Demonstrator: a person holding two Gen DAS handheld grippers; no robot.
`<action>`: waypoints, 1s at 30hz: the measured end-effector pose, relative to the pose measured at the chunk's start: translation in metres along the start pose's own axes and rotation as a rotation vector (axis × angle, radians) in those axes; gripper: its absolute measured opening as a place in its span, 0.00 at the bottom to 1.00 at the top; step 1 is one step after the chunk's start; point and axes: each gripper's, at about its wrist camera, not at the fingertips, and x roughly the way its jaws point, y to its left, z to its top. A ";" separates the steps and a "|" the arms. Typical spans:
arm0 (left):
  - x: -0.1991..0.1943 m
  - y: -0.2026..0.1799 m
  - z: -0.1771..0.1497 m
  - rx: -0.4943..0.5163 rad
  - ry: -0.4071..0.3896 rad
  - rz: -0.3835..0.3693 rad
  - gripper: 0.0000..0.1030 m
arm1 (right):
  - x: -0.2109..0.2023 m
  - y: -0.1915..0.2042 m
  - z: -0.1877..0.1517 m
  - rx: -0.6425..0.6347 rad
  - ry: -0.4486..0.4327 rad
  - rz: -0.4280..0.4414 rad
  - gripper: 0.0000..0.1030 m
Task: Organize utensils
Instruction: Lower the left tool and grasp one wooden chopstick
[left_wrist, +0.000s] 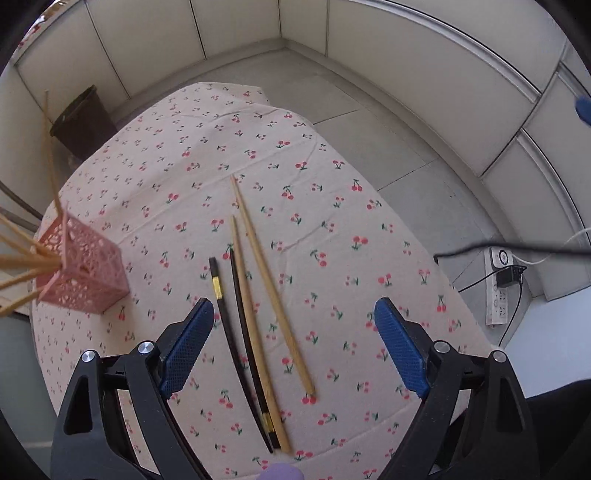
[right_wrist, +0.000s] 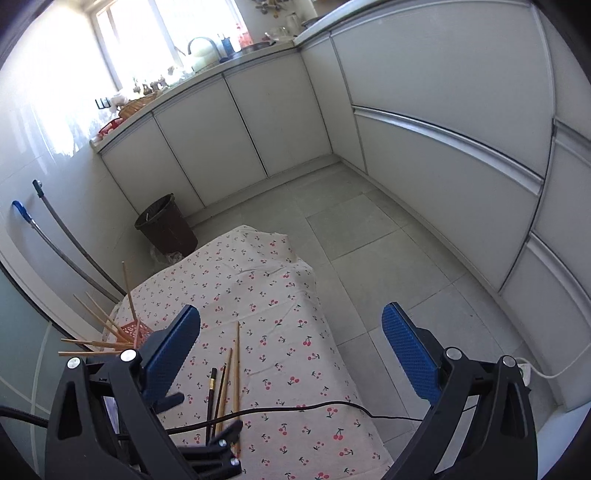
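Note:
Two wooden chopsticks and two black chopsticks lie side by side on the cherry-print tablecloth. My left gripper is open and empty, hovering just above them with its jaws on either side of the group. A pink lattice holder stands at the left with several wooden chopsticks sticking out. My right gripper is open and empty, held higher and further back. In the right wrist view the loose chopsticks and the holder show below.
A dark waste bin stands on the floor past the table's far end. White cabinets line the room. A black cable crosses the table's near end. A power strip lies on the floor at the right.

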 end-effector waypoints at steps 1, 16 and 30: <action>0.008 0.007 0.017 -0.001 0.015 0.017 0.82 | 0.005 -0.004 0.000 0.012 0.015 -0.002 0.93; 0.093 0.056 0.066 -0.070 0.202 0.071 0.20 | 0.025 -0.012 0.002 0.049 0.093 0.053 0.93; 0.100 0.053 0.058 -0.056 0.132 0.058 0.05 | 0.077 -0.007 0.009 0.016 0.165 -0.011 0.93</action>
